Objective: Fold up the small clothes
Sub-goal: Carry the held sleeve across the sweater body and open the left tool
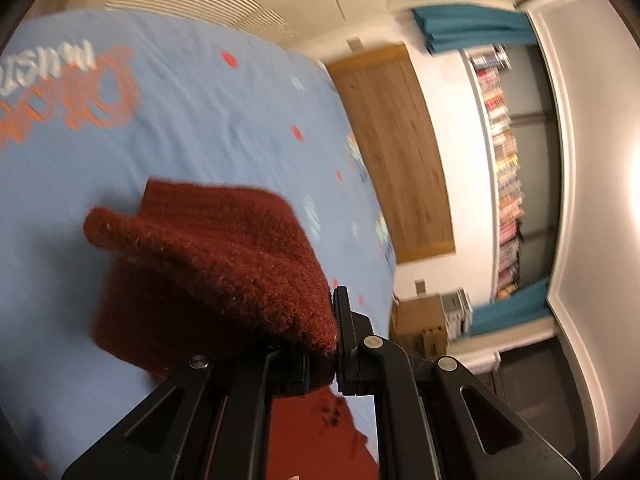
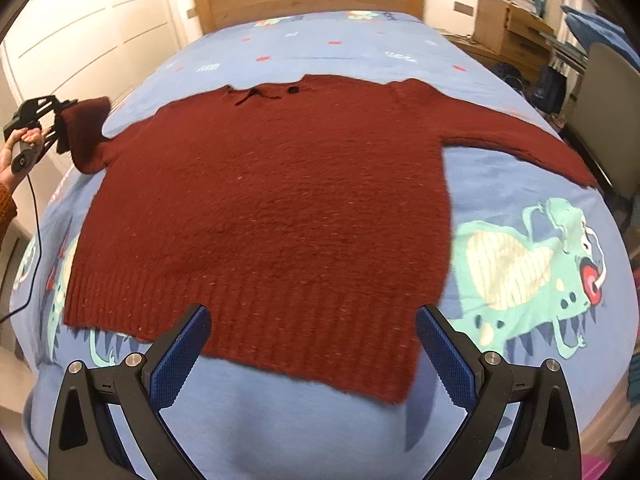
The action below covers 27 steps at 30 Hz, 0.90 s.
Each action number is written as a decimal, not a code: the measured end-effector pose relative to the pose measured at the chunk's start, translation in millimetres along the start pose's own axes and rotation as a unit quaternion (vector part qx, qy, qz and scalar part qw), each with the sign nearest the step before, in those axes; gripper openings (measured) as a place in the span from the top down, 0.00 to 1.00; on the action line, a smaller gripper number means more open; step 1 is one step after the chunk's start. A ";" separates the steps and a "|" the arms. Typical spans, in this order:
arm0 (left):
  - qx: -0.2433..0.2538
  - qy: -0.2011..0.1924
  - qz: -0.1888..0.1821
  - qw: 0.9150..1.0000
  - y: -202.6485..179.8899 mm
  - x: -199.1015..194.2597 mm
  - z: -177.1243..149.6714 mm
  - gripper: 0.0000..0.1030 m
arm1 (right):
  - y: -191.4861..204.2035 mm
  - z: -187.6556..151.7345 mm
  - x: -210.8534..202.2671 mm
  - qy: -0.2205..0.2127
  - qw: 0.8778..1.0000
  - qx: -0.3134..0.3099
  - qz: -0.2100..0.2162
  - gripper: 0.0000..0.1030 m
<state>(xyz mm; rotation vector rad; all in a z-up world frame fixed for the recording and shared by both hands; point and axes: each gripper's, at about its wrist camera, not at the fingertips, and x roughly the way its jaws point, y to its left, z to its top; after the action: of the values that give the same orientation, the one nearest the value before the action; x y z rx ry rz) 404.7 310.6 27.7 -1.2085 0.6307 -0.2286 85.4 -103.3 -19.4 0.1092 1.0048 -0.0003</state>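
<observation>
In the upper left of the left wrist view, we see large orange and white lettering printed on the light blue cotton bed cover. It stands upside down and blurred, so we cannot read a word. We find no other legible text in either view.

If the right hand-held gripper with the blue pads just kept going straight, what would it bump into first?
Probably the red sweater. The right hand-held gripper is open and points down at the ribbed bottom hem, which lies flat on the blue bedspread. Depth is hard to judge, so it might touch the bedspread just in front.
</observation>
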 end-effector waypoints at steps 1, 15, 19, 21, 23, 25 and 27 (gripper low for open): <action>0.003 0.007 -0.004 1.000 -7.9 8.1 -5.7 0.94 | -5.8 -1.1 -2.9 -0.003 1.000 0.005 -0.002 0.01; 0.083 0.181 0.000 0.980 -63.8 119.0 -156.4 0.94 | -60.8 -16.1 -20.9 -0.011 0.998 0.059 -0.016 0.01; 0.115 0.226 0.038 0.966 -48.0 131.7 -203.7 0.94 | -66.2 -18.6 -19.6 -0.009 0.998 0.065 -0.013 0.01; 0.122 0.243 0.061 0.960 -37.3 136.5 -220.6 0.94 | -68.7 -19.5 -18.8 -0.007 0.998 0.068 -0.011 0.01; 0.141 0.251 0.086 0.954 -29.1 138.4 -234.9 0.94 | -71.0 -19.8 -17.5 -0.006 0.997 0.071 -0.010 0.01; 0.138 0.254 0.092 0.953 -22.9 136.3 -244.3 0.94 | -71.9 -19.8 -16.4 -0.005 0.997 0.073 -0.009 0.01; 0.138 0.252 0.090 0.954 -26.8 134.5 -248.0 0.94 | -72.9 -19.7 -15.5 -0.005 0.997 0.073 -0.008 0.01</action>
<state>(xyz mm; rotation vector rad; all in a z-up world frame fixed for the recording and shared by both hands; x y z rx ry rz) 377.5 37.8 -44.0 -0.8155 1.1090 -0.4628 56.8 -174.9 -23.4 0.2352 0.9947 -0.0887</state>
